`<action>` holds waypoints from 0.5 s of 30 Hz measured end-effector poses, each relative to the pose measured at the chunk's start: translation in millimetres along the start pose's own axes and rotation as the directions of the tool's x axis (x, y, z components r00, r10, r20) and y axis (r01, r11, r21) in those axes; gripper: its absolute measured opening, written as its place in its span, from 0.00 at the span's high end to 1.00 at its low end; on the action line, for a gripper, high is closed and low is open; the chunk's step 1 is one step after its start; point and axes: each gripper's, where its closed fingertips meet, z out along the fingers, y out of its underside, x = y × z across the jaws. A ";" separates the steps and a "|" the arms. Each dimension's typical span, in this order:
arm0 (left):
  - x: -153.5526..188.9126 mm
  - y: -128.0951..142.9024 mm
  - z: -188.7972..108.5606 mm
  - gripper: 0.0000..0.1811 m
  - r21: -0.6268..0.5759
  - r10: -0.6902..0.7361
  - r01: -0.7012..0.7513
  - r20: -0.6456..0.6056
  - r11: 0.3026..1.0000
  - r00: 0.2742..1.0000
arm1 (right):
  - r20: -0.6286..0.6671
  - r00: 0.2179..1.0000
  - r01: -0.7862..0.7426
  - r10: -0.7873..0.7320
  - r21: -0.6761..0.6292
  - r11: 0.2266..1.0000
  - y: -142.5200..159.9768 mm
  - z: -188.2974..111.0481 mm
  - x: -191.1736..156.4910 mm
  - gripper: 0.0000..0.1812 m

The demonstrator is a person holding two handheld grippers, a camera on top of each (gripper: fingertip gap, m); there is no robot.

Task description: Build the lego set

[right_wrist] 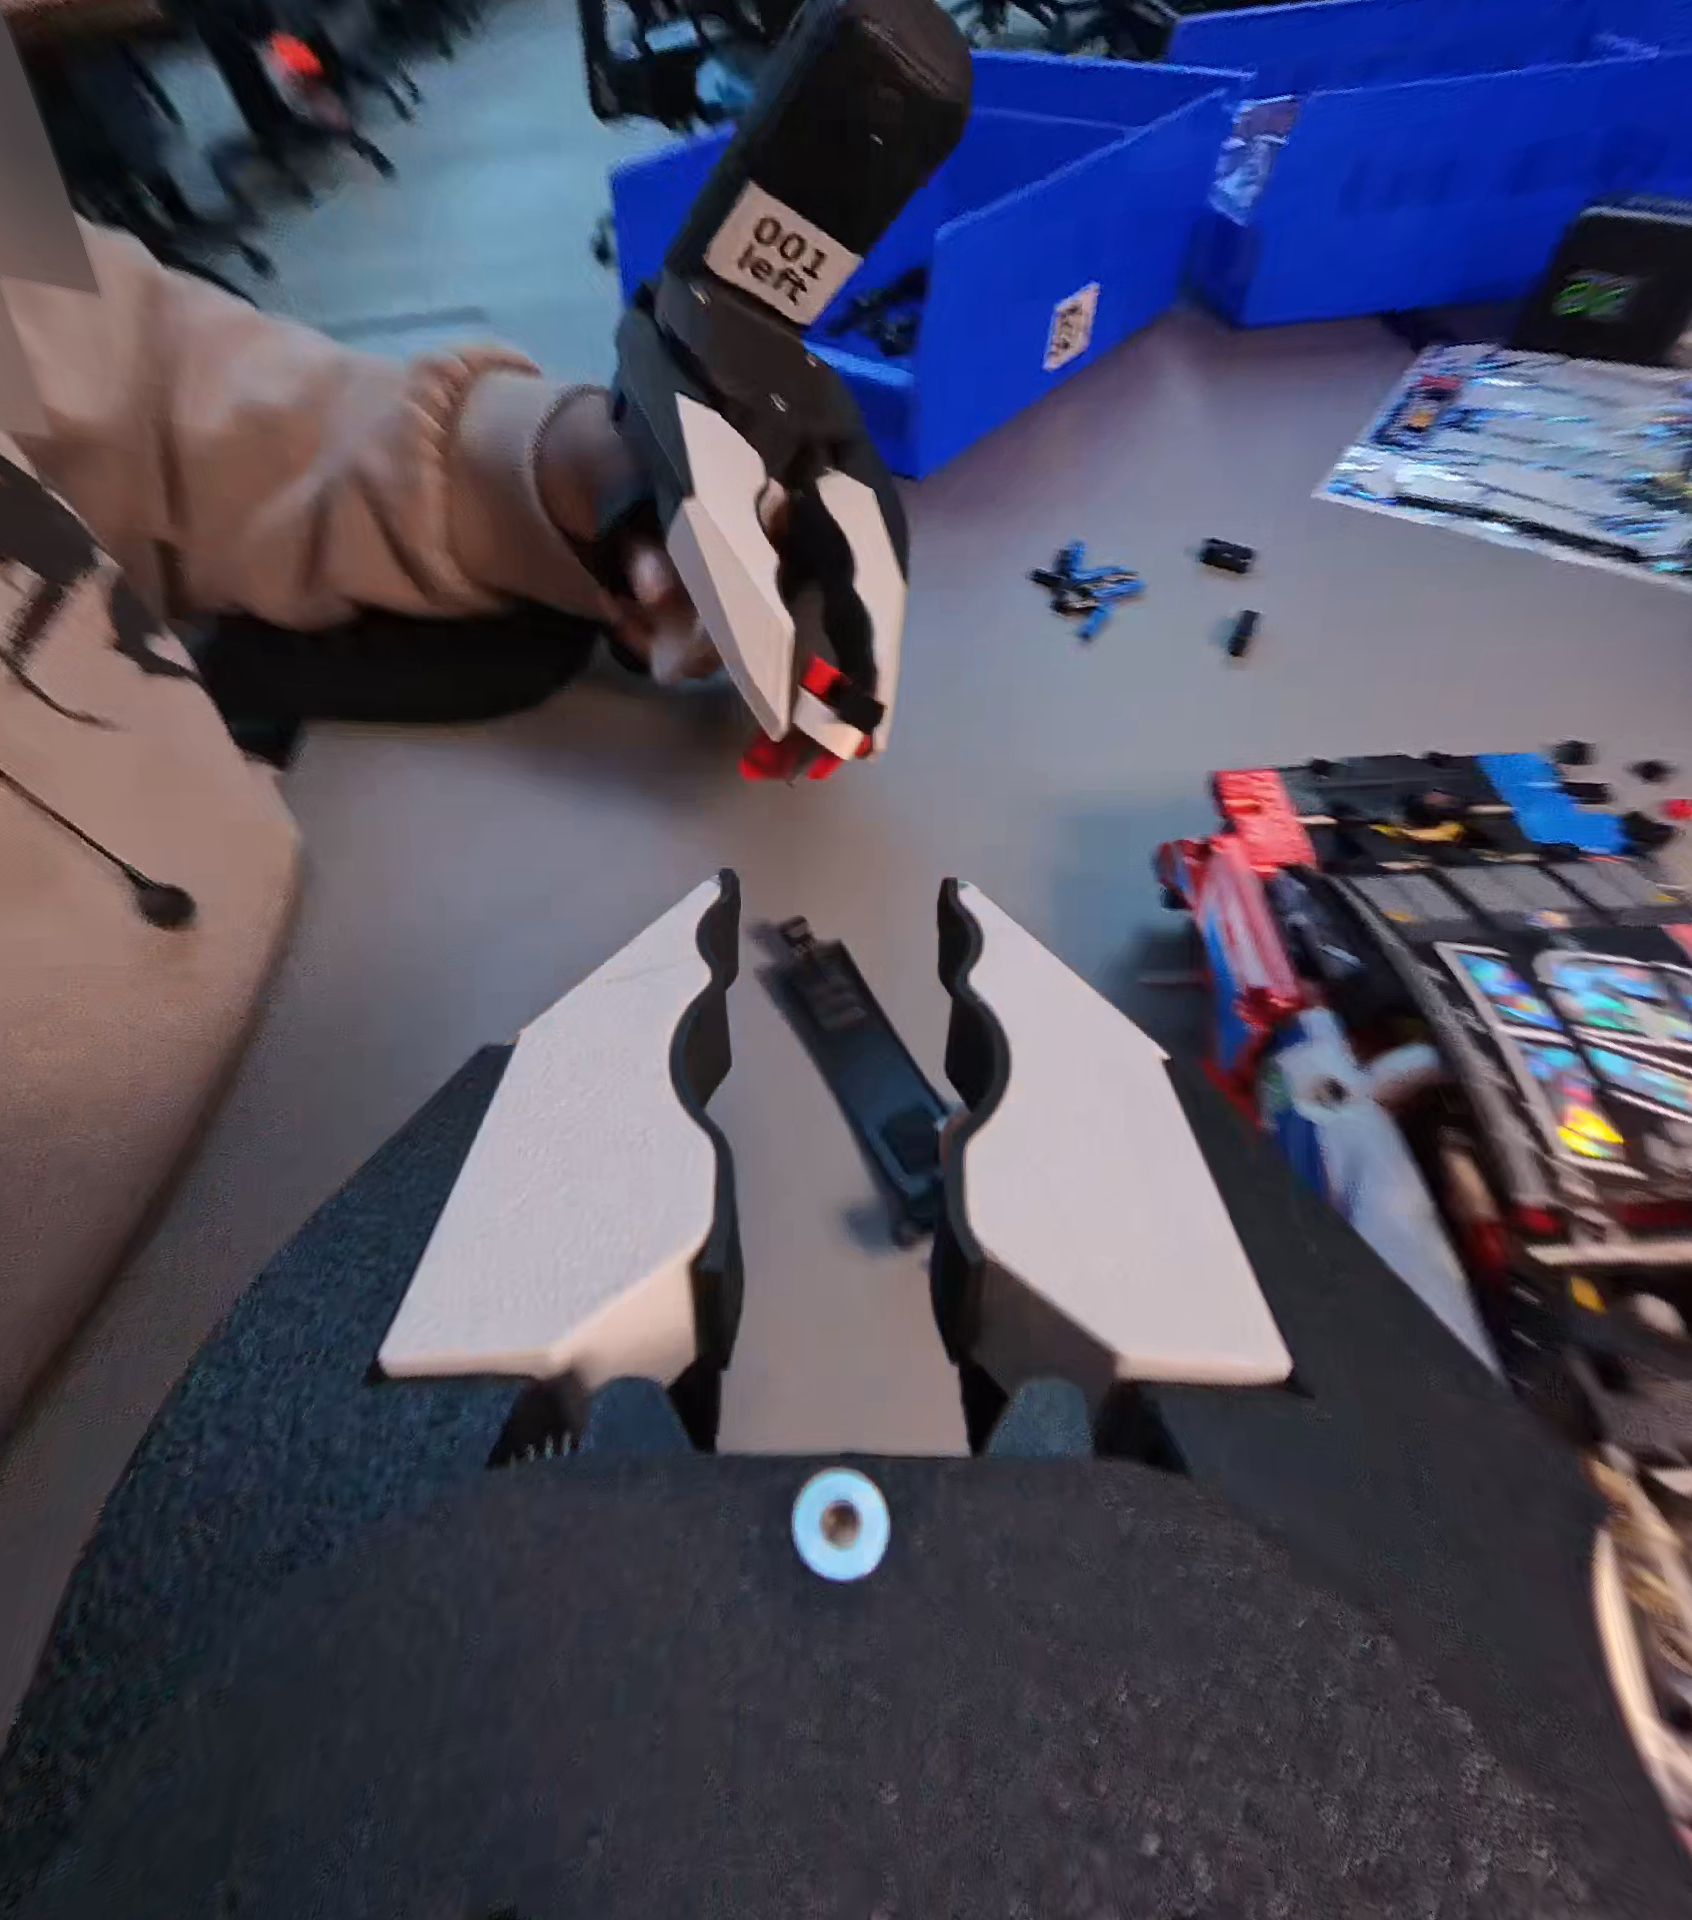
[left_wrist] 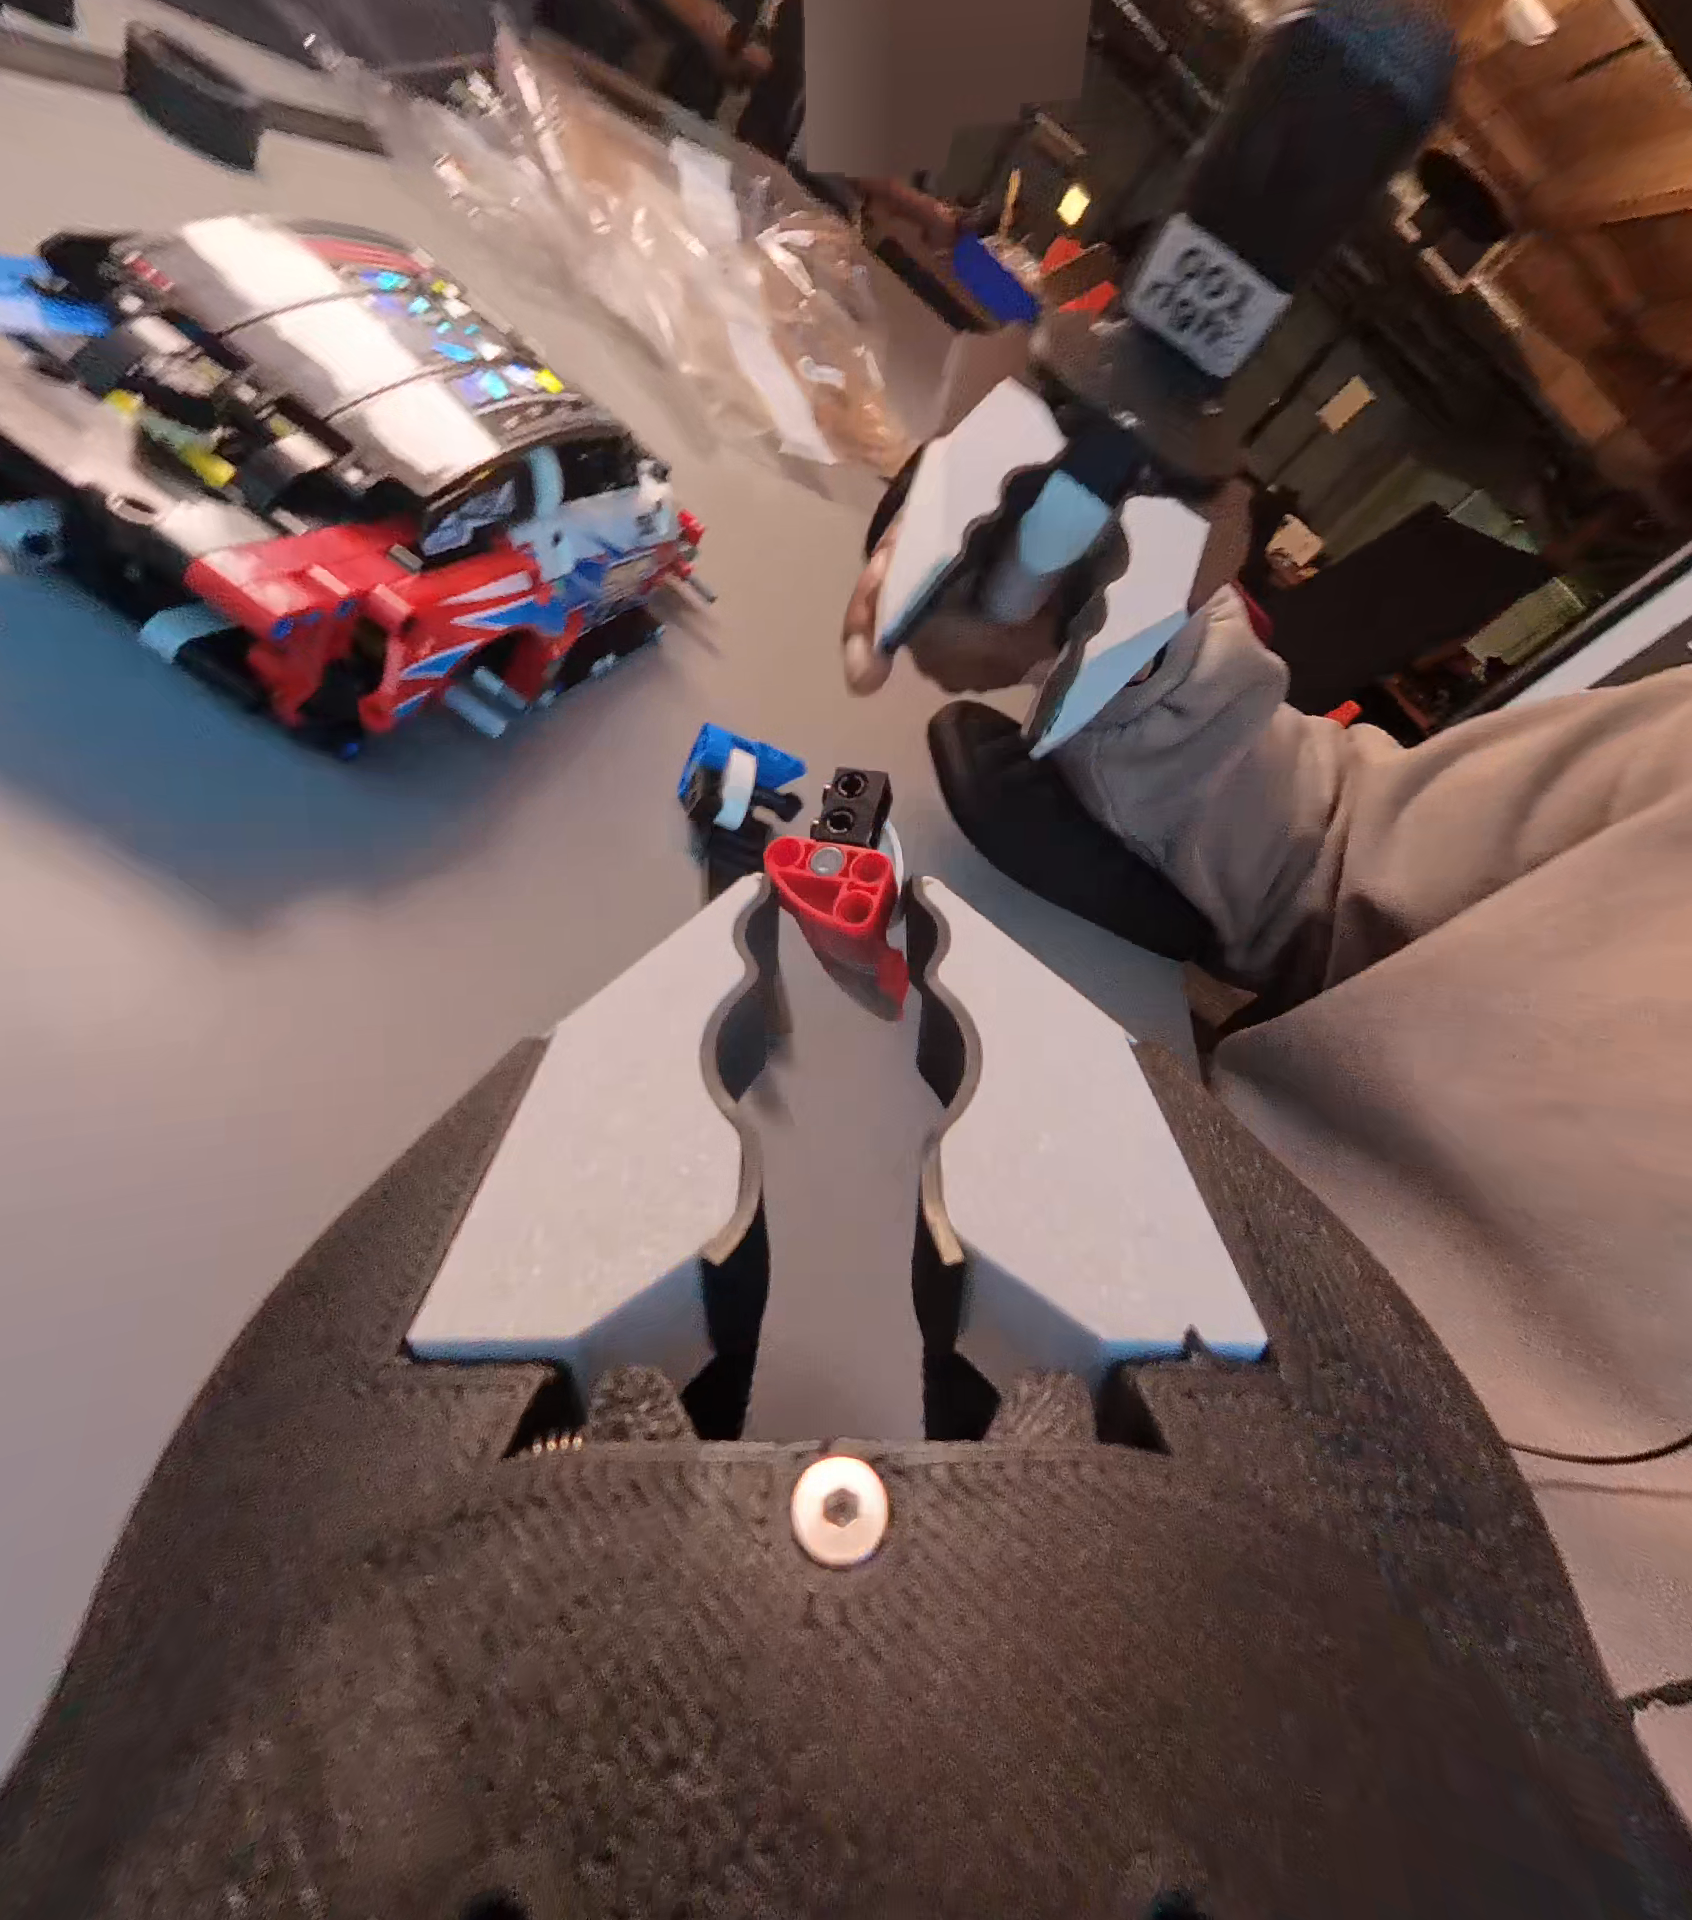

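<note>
My left gripper [left_wrist: 837, 888] is shut on a red curved Lego piece [left_wrist: 842, 914] with a black holed brick [left_wrist: 855, 805] on its far end, and holds it just above the grey table [left_wrist: 198, 1039]. It also shows in the right wrist view [right_wrist: 821, 738], red piece at its tips. My right gripper [right_wrist: 837, 883] is open and empty, above a long black Lego piece [right_wrist: 863, 1060] that seems to lie on the table. A blue and white piece [left_wrist: 738, 769] lies past my left fingertips. The partly built Lego car [left_wrist: 302, 468] stands at the left and also shows in the right wrist view [right_wrist: 1548, 1039].
Blue bins [right_wrist: 1029, 260] stand at the table's back, with a printed sheet [right_wrist: 1548, 468] and small loose black and blue pieces [right_wrist: 1091, 587] in front. Clear plastic bags [left_wrist: 717, 260] lie behind the car. A person's beige sleeve [left_wrist: 1444, 935] and a black pad [left_wrist: 1029, 831] are at the right. One gripper's finger ends stand about 7 centimeters off the other's.
</note>
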 end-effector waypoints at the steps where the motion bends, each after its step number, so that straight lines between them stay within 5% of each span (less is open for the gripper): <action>1: -7.9 3.5 0.2 0.88 -0.016 -0.037 0.037 0.029 0.999 0.999 | -0.065 0.996 0.056 -0.060 -0.054 0.997 8.7 -9.1 10.3 0.80; 5: -26.0 13.4 2.1 0.88 -0.051 -0.123 0.129 0.097 0.990 0.988 | -0.139 0.981 0.089 -0.134 -0.290 0.953 59.1 -28.2 31.2 0.74; 15: -33.2 20.4 2.9 0.88 -0.072 -0.190 0.199 0.112 0.977 0.975 | 0.033 0.982 0.184 -0.188 -0.413 0.892 87.6 5.1 32.9 0.69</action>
